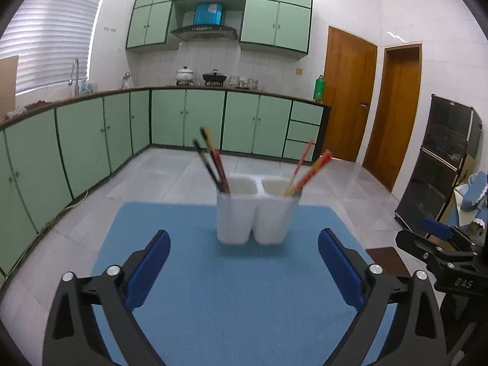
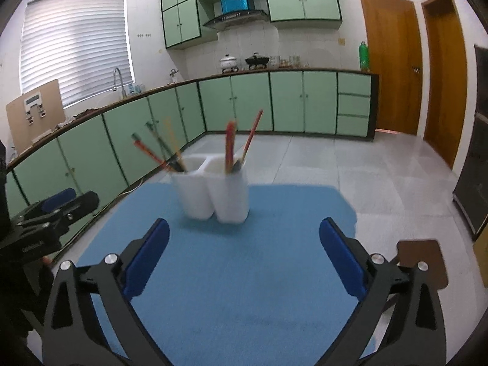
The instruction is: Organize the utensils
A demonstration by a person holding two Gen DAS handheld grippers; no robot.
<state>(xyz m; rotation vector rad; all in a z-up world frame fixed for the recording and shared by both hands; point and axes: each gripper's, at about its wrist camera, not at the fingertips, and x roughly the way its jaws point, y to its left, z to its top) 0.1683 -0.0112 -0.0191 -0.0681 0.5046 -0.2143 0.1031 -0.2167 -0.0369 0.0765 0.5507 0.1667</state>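
Note:
A white two-cup utensil holder (image 1: 256,213) (image 2: 213,195) stands on the blue mat (image 1: 231,289) (image 2: 244,274). Dark chopsticks (image 1: 210,161) (image 2: 158,152) lean in its left cup, orange and red chopsticks (image 1: 308,170) (image 2: 241,140) in its right cup. My left gripper (image 1: 244,238) is open, its blue pads wide apart, with nothing between them, short of the holder. My right gripper (image 2: 244,225) is likewise open and empty, a little nearer than the holder. Each gripper shows in the other's view, the right gripper (image 1: 439,238) at the right edge, the left gripper (image 2: 58,201) at the left edge.
Green kitchen cabinets (image 1: 183,116) run along the far wall and the left side, with a tiled floor (image 2: 350,167) between. A brown stool seat (image 2: 424,259) sits beside the mat at right. Two wooden doors (image 1: 347,91) and a dark cabinet (image 1: 442,158) stand at right.

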